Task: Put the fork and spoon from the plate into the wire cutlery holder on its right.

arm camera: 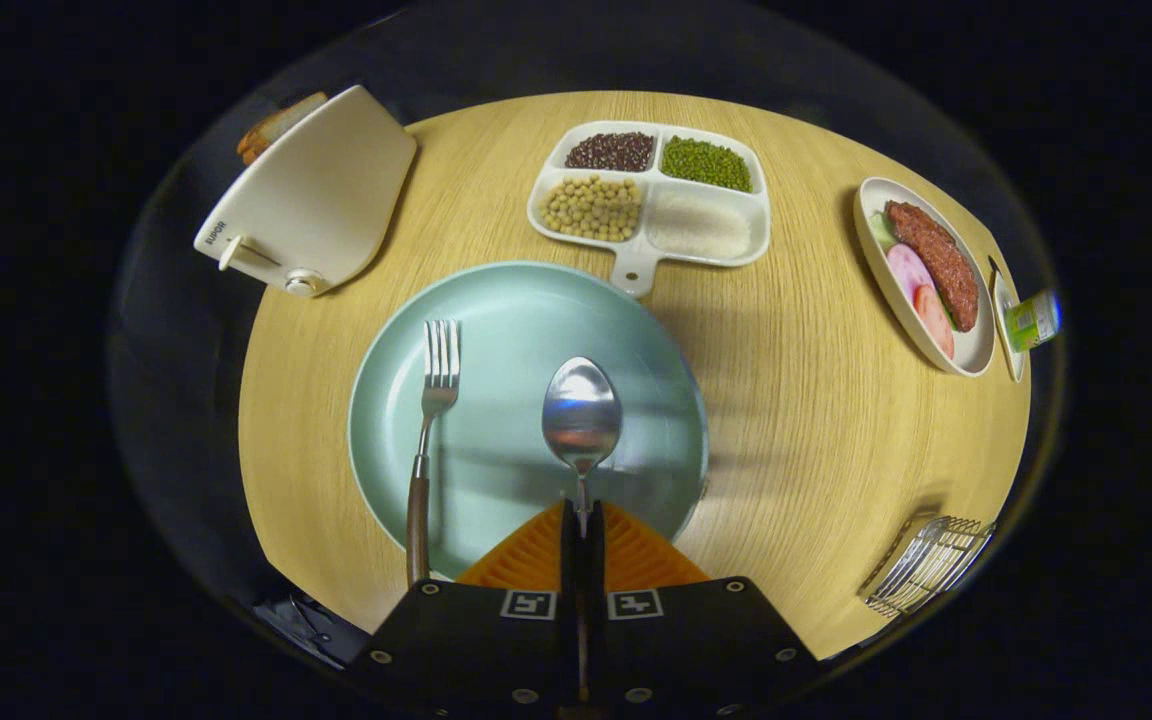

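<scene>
A: Which step is in hand?

B: The spoon's. The tongs [582, 530] are closed on the spoon [582, 415] by its stem, both fingers pressing it, the bowl pointing ahead over the plate [496, 300]. Whether it is lifted clear of the plate cannot be told. The fork [431, 420] lies on the plate at about ten o'clock from the tongs, its handle running over the near rim, not yet handled.

A: And the next move?

B: By this reading, the spoon wants raising clear of the rim, then carrying across the worktop [786, 400] to the holder [928, 562], which stands well apart at about three o'clock from the tongs. It would likely need tipping handle-down to drop between the wires. The fork follows after.

A: The count, left to right?

B: One toaster [311, 195] at ten o'clock from the plate. One fork, one plate, one spoon. One tray [651, 195] with four compartments at twelve o'clock. One dish [921, 270] of meat slices at two o'clock, something small beside it, too blurred to name. One holder.
</scene>
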`<state>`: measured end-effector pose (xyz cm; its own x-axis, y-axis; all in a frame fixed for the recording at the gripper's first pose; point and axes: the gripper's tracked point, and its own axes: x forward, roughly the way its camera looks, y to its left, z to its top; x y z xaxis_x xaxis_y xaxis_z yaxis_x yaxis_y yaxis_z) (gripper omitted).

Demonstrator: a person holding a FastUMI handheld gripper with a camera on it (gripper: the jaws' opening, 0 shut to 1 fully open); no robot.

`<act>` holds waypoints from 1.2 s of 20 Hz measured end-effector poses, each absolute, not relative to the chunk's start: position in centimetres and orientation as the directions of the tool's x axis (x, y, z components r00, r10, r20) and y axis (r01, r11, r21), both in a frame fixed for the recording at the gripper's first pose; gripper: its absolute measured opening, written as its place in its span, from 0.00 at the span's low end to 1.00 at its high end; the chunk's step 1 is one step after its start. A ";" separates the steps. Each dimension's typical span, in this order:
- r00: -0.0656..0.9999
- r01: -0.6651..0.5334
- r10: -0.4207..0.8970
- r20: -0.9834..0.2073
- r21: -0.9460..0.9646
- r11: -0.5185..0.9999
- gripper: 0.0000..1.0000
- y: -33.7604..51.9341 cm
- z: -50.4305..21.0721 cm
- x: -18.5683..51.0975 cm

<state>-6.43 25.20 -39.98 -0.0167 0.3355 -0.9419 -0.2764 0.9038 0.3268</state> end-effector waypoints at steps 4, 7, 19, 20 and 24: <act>0.059 -0.260 0.375 -0.925 0.348 0.901 0.04 23.7 -37.6 -5.2; 0.127 -0.219 0.395 -0.910 0.363 0.906 0.04 21.7 -35.2 -4.1; 0.333 -0.027 0.293 -0.896 0.302 0.953 0.04 6.1 -30.3 -4.5; 0.335 -0.008 0.279 -0.900 0.293 0.956 0.04 4.7 -30.4 -5.0; 0.324 0.054 0.211 -0.922 0.241 0.969 0.04 -0.4 -31.8 -7.1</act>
